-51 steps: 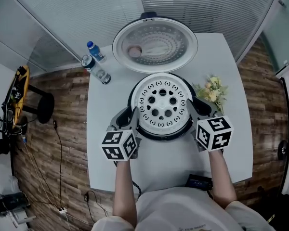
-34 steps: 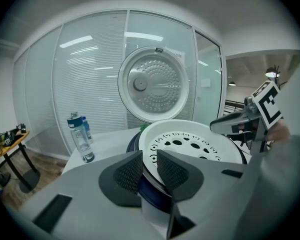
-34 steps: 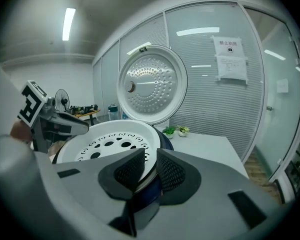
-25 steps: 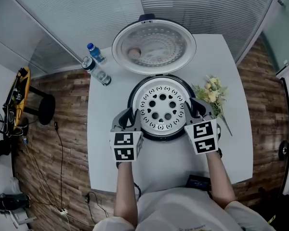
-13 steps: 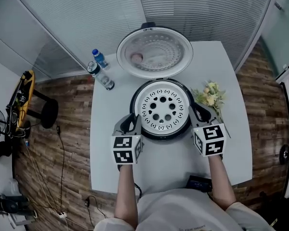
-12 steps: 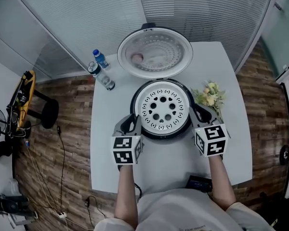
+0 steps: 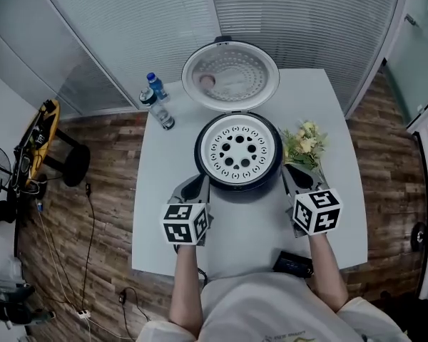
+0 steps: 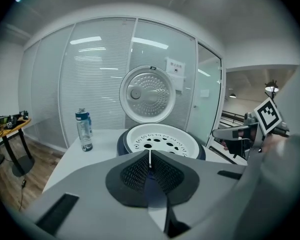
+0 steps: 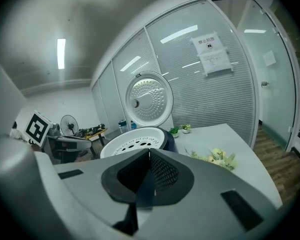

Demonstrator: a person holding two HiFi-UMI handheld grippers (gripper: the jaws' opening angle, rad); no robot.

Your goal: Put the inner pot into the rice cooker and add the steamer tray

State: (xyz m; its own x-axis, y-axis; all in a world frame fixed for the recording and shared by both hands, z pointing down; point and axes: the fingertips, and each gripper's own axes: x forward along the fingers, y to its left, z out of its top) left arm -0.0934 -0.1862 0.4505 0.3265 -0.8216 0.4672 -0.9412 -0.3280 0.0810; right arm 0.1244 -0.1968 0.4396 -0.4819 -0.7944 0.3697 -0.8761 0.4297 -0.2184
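My left gripper (image 8: 150, 156) and right gripper (image 9: 150, 156) have just clenched shut, empty, on the near side of the rice cooker (image 7: 239, 189). The steamer tray (image 7: 238, 148) sits in it and hides the inner pot.

Rice cooker (image 7: 237, 189) interior: steamer tray (image 7: 237, 148) covers it, I can't see below.
Dark device (image 7: 294, 264): partly hidden by person's torso (image 7: 260, 305).
Wall notice (image 9: 212, 55): print too small.

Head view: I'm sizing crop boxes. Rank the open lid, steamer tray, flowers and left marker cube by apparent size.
1. Open lid
2. Steamer tray
3. Flowers and left marker cube: about alike; the cube sits nearer the camera, so I won't rank them.
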